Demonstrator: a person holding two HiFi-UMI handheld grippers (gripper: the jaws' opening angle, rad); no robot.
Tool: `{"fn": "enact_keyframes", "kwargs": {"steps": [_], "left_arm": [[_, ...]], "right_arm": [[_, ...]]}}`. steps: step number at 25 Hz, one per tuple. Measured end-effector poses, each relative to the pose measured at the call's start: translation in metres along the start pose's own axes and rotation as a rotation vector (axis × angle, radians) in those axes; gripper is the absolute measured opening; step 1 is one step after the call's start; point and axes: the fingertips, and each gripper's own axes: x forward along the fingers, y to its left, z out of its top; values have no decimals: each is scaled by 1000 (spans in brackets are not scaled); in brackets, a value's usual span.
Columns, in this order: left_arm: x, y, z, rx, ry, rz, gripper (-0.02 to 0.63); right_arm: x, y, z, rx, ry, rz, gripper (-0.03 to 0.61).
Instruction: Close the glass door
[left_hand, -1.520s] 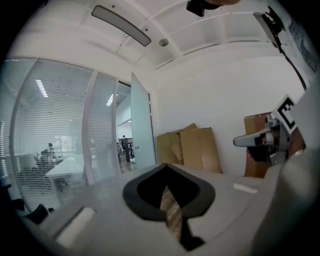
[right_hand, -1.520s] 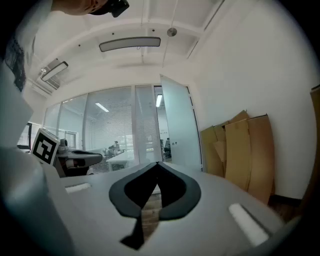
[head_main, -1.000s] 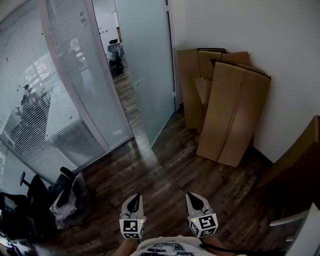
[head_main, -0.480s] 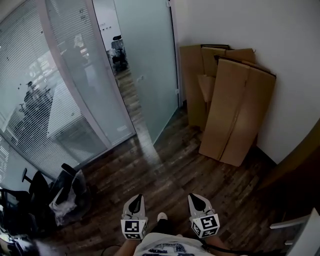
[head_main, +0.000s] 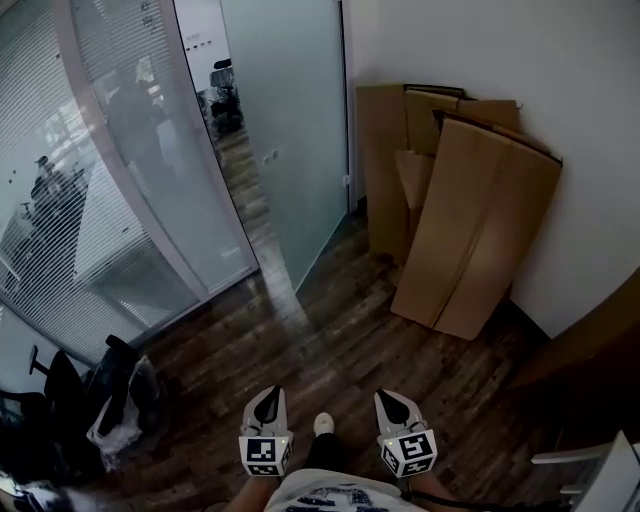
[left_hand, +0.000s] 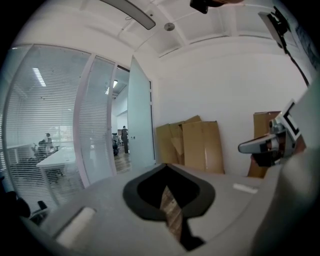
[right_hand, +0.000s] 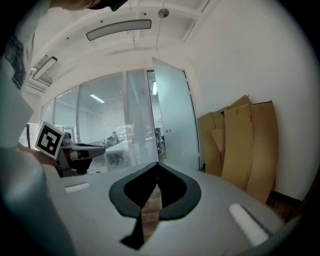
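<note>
The glass door (head_main: 295, 110) is frosted and stands open, swung into the room. Its far side is by the corner of the white wall (head_main: 480, 60) and its near edge points toward the person. A small fitting (head_main: 270, 157) sits close to that near edge. Between the door and the glass partition (head_main: 60, 200) on the left is an open gap, and through it a corridor with office chairs (head_main: 222, 95) can be seen. The partition is curved, with striped blinds behind it, and a dark figure (head_main: 130, 115) shows through the glass.

Right of the door, several flat cardboard sheets (head_main: 470, 230) lean upright against the wall, their lower edges on the dark wood floor (head_main: 340, 340). At the lower left of the head view, near the foot of the partition, lie a black chair and bags (head_main: 115, 400).

Both grippers are low in the head view, well apart from the door and side by side. They point forward toward the doorway. The left gripper (head_main: 268, 398) is clenched, its jaw tips meeting with nothing between them, and only floor shows through the gap behind the tips. The right gripper (head_main: 397, 398) is clenched the same way and is also empty. The toe of a white shoe (head_main: 322, 424) shows on the floor between the two grippers. Each gripper view catches the other gripper at its edge.
</note>
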Motion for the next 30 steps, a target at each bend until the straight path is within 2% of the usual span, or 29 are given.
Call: {"fn": "enact_keyframes", "kwargs": {"steps": [3,10,17,24,30], "left_arm": [[34,21,14,2,11,1,2],[106,76,17,-8,19,-16,1],[154,122,29,0,20,-13,2],[185,133,25,-20,19,-19,0],[216,140,33,-28,22,15,1]], "right_arm": [[36,-7,12,-6,8,-5,8],[122,-13,35,-19,27,-3,8],[180,-21,53,-35,16,-27,8],[211,-36,65,-47,23,-32,8],[251,-53,66,-44,35,13,8]]}}
